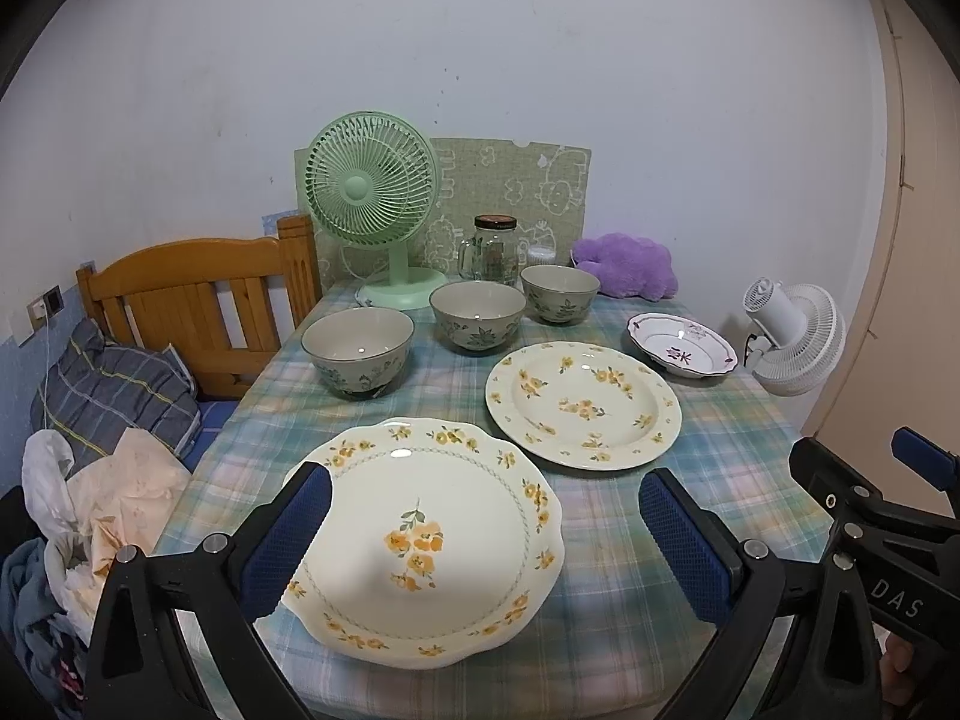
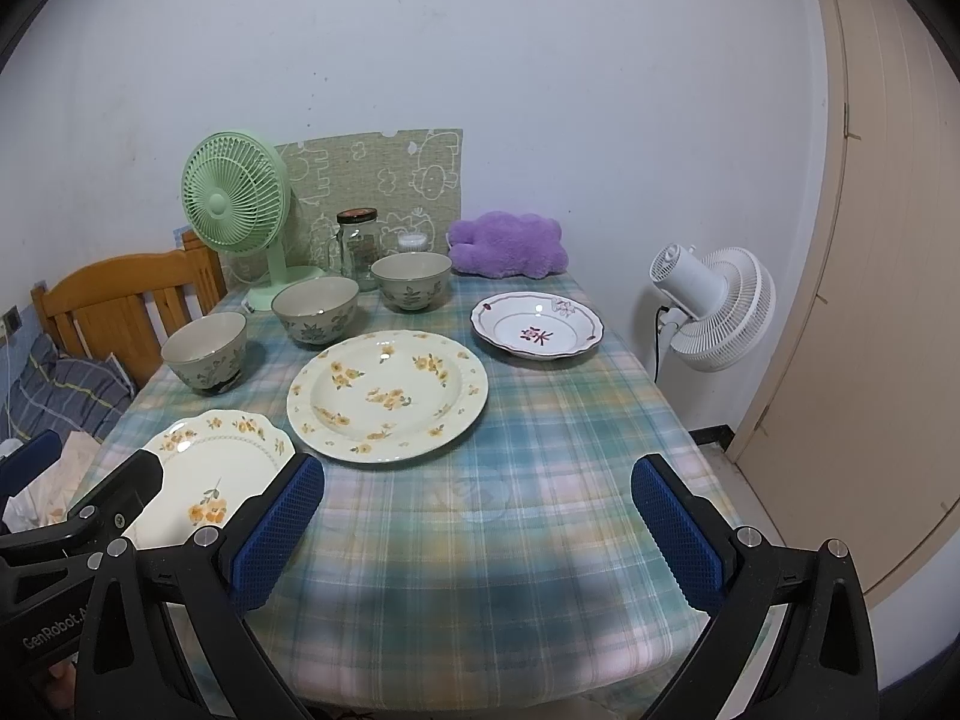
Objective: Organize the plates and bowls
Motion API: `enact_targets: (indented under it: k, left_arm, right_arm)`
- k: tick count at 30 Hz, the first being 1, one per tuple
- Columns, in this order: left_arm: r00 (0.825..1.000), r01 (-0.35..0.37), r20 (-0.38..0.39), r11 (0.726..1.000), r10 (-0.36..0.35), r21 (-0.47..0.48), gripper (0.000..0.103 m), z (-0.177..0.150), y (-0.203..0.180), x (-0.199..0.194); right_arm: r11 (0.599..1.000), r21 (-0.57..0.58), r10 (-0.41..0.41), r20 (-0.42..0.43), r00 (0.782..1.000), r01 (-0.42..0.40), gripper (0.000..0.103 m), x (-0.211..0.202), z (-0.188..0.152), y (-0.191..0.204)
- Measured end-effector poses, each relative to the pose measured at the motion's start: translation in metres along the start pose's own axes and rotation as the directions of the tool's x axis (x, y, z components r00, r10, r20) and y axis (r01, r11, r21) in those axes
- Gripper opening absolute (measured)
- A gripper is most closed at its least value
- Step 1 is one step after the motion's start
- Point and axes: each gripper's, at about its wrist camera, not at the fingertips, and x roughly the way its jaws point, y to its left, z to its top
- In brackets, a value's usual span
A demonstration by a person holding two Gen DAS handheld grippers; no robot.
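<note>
Ceramic bowls (image 1: 474,315): three, empty, at 12 o'clock.
Plates (image 1: 583,405): three, bare.
Left gripper (image 1: 486,528): jaws wide.
Right gripper (image 2: 477,516): jaws wide.

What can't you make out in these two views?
- Scalloped plate: near rim hidden by the left gripper in the left view.
- Jar: contents too small to tell.
- Small container behind the bowls: mostly hidden.

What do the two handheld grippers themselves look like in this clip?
Both the left gripper and the right gripper have black angular frames with silver bolts and blue, textured pads on the jaws. White lettering marks the bodies: "GenRobot" on the left, "DAS" on the right.
</note>
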Motion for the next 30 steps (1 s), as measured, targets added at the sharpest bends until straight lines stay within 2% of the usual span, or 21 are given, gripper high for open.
enact_targets:
  k: [30]
  left_arm:
    - [1.000, 0.005, 0.000, 1.000, -0.005, 0.003, 0.103, -0.0004, -0.0003, 0.0011]
  right_arm:
    - [1.000, 0.002, -0.006, -0.004, 1.000, 0.006, 0.103, 0.0025, 0.0002, -0.0012]
